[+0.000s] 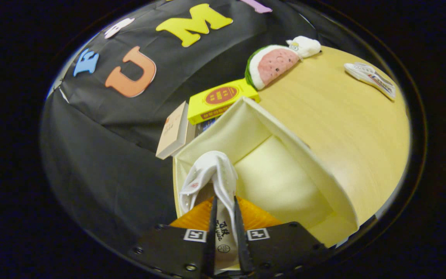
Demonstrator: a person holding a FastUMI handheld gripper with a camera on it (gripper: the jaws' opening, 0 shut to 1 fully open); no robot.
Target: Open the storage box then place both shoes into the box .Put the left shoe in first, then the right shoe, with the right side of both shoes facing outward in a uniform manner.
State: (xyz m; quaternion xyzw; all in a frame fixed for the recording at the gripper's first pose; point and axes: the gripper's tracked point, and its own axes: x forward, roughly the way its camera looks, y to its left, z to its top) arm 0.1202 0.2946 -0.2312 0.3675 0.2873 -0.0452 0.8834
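Gripper [223, 217] clamped on white shoe [213, 174], printed insole.

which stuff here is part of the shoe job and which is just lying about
Job:
- storage box, open
- white shoe, pinched between the hand-held gripper fingers over the box
- second shoe on the table

Lying about:
- watermelon plush
- small white plush
- yellow box
- book

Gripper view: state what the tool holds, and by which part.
The tool is shut on a white shoe, pinching a thin edge of its upper, apparently near the opening. The shoe hangs over the open storage box.
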